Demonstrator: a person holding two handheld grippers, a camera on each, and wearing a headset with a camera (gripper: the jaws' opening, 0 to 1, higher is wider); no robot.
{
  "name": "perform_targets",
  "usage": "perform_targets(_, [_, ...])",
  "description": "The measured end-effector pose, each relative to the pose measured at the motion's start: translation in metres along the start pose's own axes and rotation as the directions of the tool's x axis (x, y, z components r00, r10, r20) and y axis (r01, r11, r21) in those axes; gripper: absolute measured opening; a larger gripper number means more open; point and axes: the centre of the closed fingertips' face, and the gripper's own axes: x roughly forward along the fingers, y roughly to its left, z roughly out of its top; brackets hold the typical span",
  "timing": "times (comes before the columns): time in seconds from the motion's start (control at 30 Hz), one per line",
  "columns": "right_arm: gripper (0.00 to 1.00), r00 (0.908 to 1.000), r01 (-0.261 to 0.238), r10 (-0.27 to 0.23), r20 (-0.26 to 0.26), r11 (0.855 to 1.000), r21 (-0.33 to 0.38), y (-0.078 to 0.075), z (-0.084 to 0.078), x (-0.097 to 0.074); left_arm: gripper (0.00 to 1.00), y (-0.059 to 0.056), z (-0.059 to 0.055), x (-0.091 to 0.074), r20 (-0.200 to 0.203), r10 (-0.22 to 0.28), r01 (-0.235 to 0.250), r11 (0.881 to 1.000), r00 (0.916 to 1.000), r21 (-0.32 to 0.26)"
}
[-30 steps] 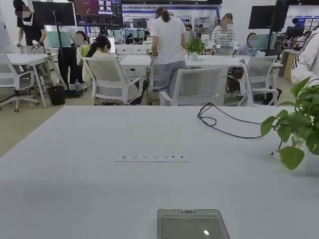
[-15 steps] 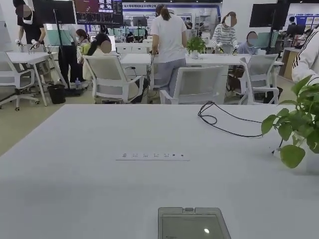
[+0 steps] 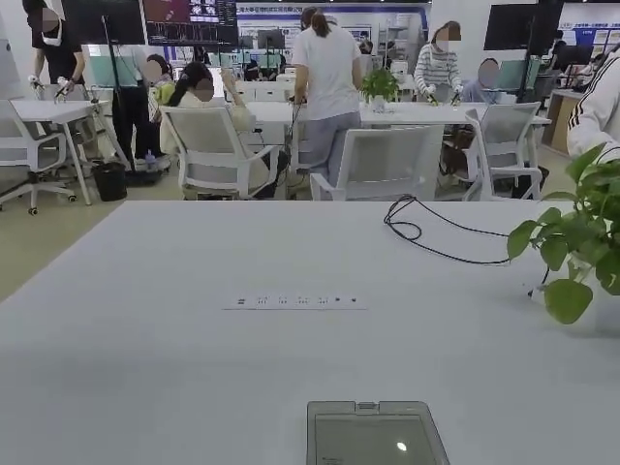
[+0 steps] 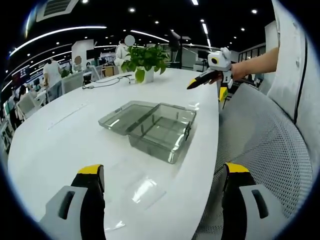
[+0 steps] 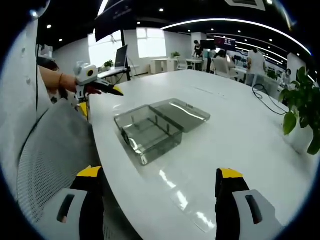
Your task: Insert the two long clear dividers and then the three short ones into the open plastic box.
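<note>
A smoky clear plastic box [image 4: 161, 134] lies open near the table's front edge, its lid [image 4: 126, 115] folded flat beside it. The head view catches that lid [image 3: 376, 438] at the bottom. Flat clear dividers [image 4: 142, 191] rest on the table in front of my left gripper [image 4: 162, 175], which is open and holds nothing. My right gripper [image 5: 157, 175] is open too, a short way from the box [image 5: 149, 134] and lid [image 5: 182, 112], with a clear sheet [image 5: 192, 207] lying ahead of it. Each gripper shows in the other's view, held off the table edge: right [image 4: 207, 90], left [image 5: 100, 101].
A potted plant [image 3: 573, 250] stands at the table's right side, with a black cable [image 3: 426, 235] looped behind it. A flush socket strip [image 3: 295, 302] sits mid-table. A grey mesh chair [image 4: 265, 145] is at the front edge. People and chairs fill the room beyond.
Nothing on the table has moved. A seated person in the background has raised an arm.
</note>
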Motion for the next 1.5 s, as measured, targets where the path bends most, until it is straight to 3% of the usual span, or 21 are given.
perform_targets(0.63, [0.93,0.9999,0.007,-0.007,0.011,1.0,0.003,0.001,0.003,0.001,1.0,0.003,0.0,-0.001,-0.005,0.01,-0.01,1.0,0.9999,-0.008])
perform_targets(1.0, [0.92,0.9999,0.008,-0.008,0.015,1.0,0.01,0.002,0.002,0.002,0.98,0.031,-0.005,-0.012,-0.033,0.092,-0.094,0.995,0.9952,-0.035])
perform_targets(1.13, [0.92,0.9998,0.009,-0.009,0.015,1.0,0.011,0.002,0.002,0.001,0.94,0.044,-0.013,-0.018,-0.073,0.126,-0.133,0.987,0.9893,-0.09])
perform_targets(1.2, [0.92,0.9998,0.009,-0.009,0.016,1.0,0.012,0.001,0.002,0.001,0.93,0.049,-0.015,-0.021,-0.071,0.138,-0.144,0.986,0.9878,-0.08])
perform_targets(1.5, [0.92,0.9997,0.013,-0.013,0.02,1.0,0.016,0.0,0.002,0.001,0.81,0.071,-0.027,-0.03,-0.148,0.191,-0.21,0.969,0.9704,-0.132])
